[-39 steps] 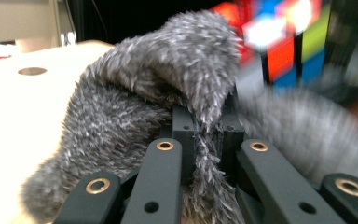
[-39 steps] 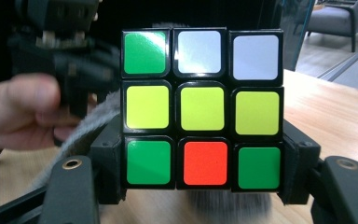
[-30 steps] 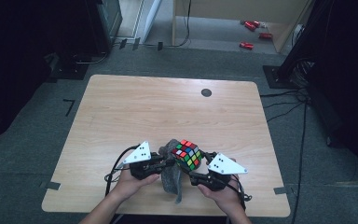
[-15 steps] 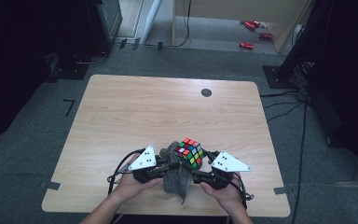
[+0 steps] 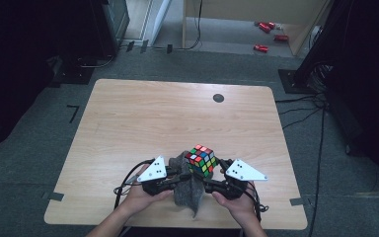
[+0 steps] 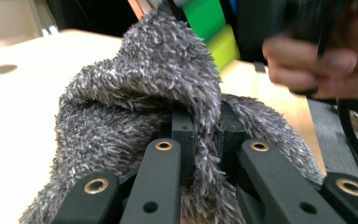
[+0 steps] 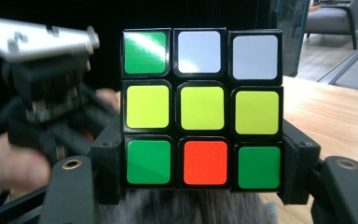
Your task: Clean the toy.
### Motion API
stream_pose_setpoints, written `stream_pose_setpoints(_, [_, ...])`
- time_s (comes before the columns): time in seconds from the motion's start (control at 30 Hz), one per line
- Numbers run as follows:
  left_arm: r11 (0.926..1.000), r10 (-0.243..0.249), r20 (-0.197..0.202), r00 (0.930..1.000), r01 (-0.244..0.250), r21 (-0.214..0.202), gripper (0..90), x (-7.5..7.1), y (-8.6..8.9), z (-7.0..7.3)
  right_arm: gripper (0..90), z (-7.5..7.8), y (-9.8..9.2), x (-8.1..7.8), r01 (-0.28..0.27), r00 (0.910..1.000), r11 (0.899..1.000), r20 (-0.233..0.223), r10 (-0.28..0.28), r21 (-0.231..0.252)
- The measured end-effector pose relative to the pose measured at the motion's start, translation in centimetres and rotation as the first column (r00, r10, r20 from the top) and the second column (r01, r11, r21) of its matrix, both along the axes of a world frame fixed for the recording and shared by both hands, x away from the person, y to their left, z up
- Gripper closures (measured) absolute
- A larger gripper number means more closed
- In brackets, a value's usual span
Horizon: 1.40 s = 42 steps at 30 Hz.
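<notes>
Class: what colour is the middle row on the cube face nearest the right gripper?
Yellow, clearest in the right gripper view: cube.

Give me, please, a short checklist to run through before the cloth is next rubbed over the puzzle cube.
1. Right gripper clamps the puzzle cube on both sides: ok.
2. Left gripper pinches the grey cloth firmly: ok.
3. Cloth touching a cube face: cannot tell.
4. Cube held above the table, cloth hanging beneath it: ok.
5. Cables trailing from the grippers lie away from cube and cloth: ok.
</notes>
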State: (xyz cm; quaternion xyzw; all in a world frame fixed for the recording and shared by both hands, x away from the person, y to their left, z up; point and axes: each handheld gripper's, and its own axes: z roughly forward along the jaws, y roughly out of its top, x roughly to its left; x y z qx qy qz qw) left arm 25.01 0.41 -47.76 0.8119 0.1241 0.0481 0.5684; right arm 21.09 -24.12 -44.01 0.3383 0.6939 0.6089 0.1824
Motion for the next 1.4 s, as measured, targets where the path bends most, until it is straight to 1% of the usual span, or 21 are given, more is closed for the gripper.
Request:
stream_pose_setpoints(0.1, [0.9993,-0.036,-0.013,0.9993,0.037,0.011,83.4,-0.6,-1.0,-0.4,34.2,0.0,0.5,-0.1,0.0,1.0,1.0,0.003,0.0,0.014])
stream_pose_setpoints(0.2, [0.9984,-0.054,-0.024,0.9983,0.053,-0.017,83.2,-0.9,-1.6,-0.5,34.2,-0.4,1.4,-0.1,-0.01,0.9999,1.0,0.0,0.01,-0.005])
stream_pose_setpoints(0.27, [0.9978,-0.045,-0.044,0.998,0.043,-0.049,83.2,-0.8,-1.5,-0.5,34.2,-0.8,1.9,-0.2,-0.005,1.0,1.0,-0.007,0.005,-0.018])
stream_pose_setpoints(0.3, [0.9978,-0.037,-0.048,0.9982,0.034,-0.057,83.3,-0.7,-1.3,-0.5,34.2,-0.9,2.1,-0.1,0.003,0.9999,1.0,-0.011,-0.003,-0.02])
stream_pose_setpoints(0.37, [0.9983,-0.017,-0.036,0.9992,0.015,-0.057,83.3,-0.5,-1.1,-0.6,34.2,-1.2,2.2,0.0,0.02,0.9996,1.0,-0.021,-0.02,-0.014])
stream_pose_setpoints(0.47, [0.9979,0.015,-0.04,0.9991,-0.017,-0.062,83.3,-0.1,-0.5,-0.6,34.2,-1.1,1.8,0.2,0.046,0.9985,0.999,-0.029,-0.046,0.001])
stream_pose_setpoints(0.6, [0.9972,0.022,-0.044,0.9988,-0.025,-0.071,83.3,-0.1,-0.5,-0.6,34.2,-1.0,1.1,0.3,0.068,0.997,0.997,-0.041,-0.066,0.031])
stream_pose_setpoints(0.67, [0.9978,0.006,-0.032,0.9995,-0.008,-0.067,83.3,-0.6,-1.0,-0.6,34.2,-1.1,1.3,0.3,0.069,0.9962,0.997,-0.055,-0.067,0.041])
stream_pose_setpoints(0.7, [0.998,-0.004,-0.022,0.9998,0.003,-0.063,83.1,-0.9,-1.3,-0.5,34.2,-1.2,1.5,0.3,0.07,0.9959,0.997,-0.058,-0.068,0.034])
stream_pose_setpoints(0.73, [0.9984,-0.006,0.001,1.0,0.006,-0.056,83.1,-1.2,-1.6,-0.4,34.2,-1.4,1.8,0.3,0.066,0.9962,0.997,-0.058,-0.064,0.026])
stream_pose_setpoints(0.77, [0.9986,-0.001,0.008,1.0,0.001,-0.053,83.0,-1.3,-1.7,-0.4,34.2,-1.6,2.1,0.3,0.06,0.9966,0.998,-0.058,-0.059,0.01])
stream_pose_setpoints(0.83, [0.9981,0.017,-0.004,0.9999,-0.017,-0.059,83.0,-1.0,-1.4,-0.4,34.2,-1.7,2.3,0.2,0.065,0.9967,0.998,-0.049,-0.065,-0.004])
stream_pose_setpoints(0.9, [0.997,0.053,-0.006,0.9986,-0.053,-0.056,82.9,-0.6,-0.9,-0.5,34.2,-1.5,2.0,0.3,0.08,0.9956,0.997,-0.05,-0.079,0.007])
stream_pose_setpoints(0.97, [0.9944,0.091,-0.021,0.9957,-0.092,-0.053,82.9,-0.1,-0.3,-0.6,34.2,-1.3,1.4,0.4,0.093,0.9938,0.995,-0.064,-0.091,0.028])
stream_pose_setpoints(1.03, [0.9945,0.093,-0.013,0.9955,-0.094,-0.046,82.7,-0.1,-0.4,-0.6,34.2,-1.4,1.0,0.4,0.101,0.9919,0.994,-0.082,-0.097,0.052])
stream_pose_setpoints(1.07, [0.9954,0.084,-0.016,0.9964,-0.084,-0.045,82.7,-0.3,-0.6,-0.6,34.2,-1.4,1.0,0.5,0.1,0.992,0.993,-0.082,-0.096,0.054])
stream_pose_setpoints(1.13, [0.9977,0.051,0.0,0.9987,-0.051,-0.045,82.2,-0.9,-1.3,-0.5,34.2,-1.5,1.3,0.5,0.102,0.9911,0.994,-0.091,-0.097,0.048])
stream_pose_setpoints(1.2, [0.9984,0.038,0.022,0.999,-0.037,-0.042,81.7,-1.3,-1.6,-0.4,34.2,-1.8,1.8,0.5,0.092,0.9912,0.995,-0.099,-0.089,0.032])
stream_pose_setpoints(1.23, [0.9982,0.043,0.027,0.9987,-0.042,-0.042,81.7,-1.3,-1.6,-0.3,34.2,-1.9,2.0,0.5,0.091,0.9907,0.996,-0.104,-0.089,0.02])
stream_pose_setpoints(1.3, [0.9974,0.058,0.02,0.9981,-0.057,-0.043,81.6,-0.8,-1.1,-0.3,34.2,-1.9,2.0,0.5,0.095,0.9906,0.995,-0.1,-0.093,0.015])
stream_pose_setpoints(1.4, [0.9947,0.099,0.019,0.9949,-0.098,-0.032,81.0,-0.1,-0.3,-0.5,34.2,-1.5,1.1,0.6,0.123,0.9875,0.992,-0.104,-0.119,0.036])
